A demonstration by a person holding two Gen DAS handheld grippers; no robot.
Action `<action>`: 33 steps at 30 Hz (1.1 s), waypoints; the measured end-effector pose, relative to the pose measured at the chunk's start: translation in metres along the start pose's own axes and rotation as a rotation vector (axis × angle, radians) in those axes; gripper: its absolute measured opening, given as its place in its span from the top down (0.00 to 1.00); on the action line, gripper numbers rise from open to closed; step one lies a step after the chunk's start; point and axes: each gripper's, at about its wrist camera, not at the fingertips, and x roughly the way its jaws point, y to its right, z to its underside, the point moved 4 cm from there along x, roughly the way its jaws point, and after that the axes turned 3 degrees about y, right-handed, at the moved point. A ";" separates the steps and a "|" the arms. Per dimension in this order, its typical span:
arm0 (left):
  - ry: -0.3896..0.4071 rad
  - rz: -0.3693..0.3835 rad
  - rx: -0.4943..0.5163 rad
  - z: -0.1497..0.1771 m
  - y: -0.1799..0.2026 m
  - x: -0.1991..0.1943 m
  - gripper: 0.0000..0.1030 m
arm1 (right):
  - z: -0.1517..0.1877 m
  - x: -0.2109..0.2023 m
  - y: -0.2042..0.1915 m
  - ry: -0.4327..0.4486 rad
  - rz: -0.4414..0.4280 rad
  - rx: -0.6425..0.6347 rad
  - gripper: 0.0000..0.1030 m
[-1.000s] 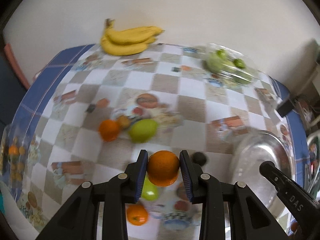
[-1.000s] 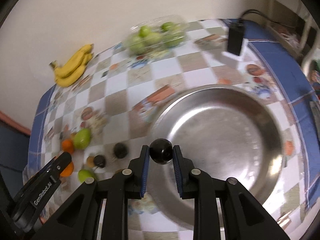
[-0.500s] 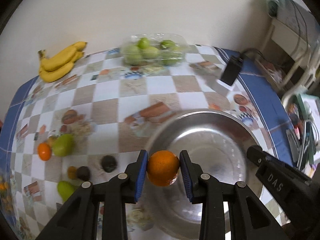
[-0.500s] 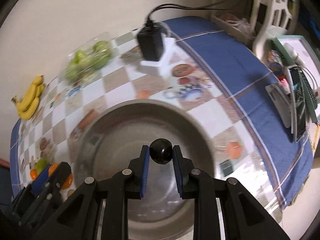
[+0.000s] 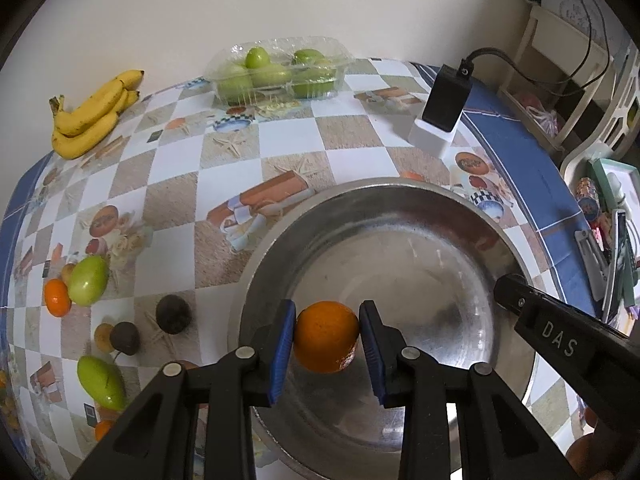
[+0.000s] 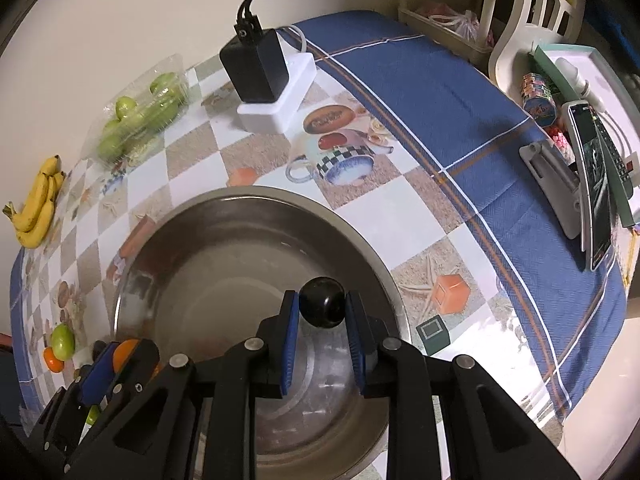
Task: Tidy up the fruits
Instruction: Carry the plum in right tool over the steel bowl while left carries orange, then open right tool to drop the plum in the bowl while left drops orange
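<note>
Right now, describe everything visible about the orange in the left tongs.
The orange is round, bright and finely dimpled, with a darker mark low on its right side. The left tongs clamp it between blue pads, one on each side. It hangs above the empty steel bowl, near its left edge, not touching the metal.

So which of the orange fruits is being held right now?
The orange clamped in the left gripper above the metal bowl; the small orange lies on the table.
</note>
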 end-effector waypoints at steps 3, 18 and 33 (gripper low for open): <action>-0.013 0.003 0.005 0.002 0.001 0.004 0.66 | 0.001 0.002 0.000 -0.010 -0.005 -0.006 0.76; -0.052 0.019 0.028 0.009 0.010 0.014 0.63 | 0.000 0.005 0.005 -0.014 0.010 -0.008 0.76; -0.030 0.014 -0.016 0.002 -0.005 -0.002 0.42 | -0.002 -0.002 0.002 0.012 0.001 -0.018 0.52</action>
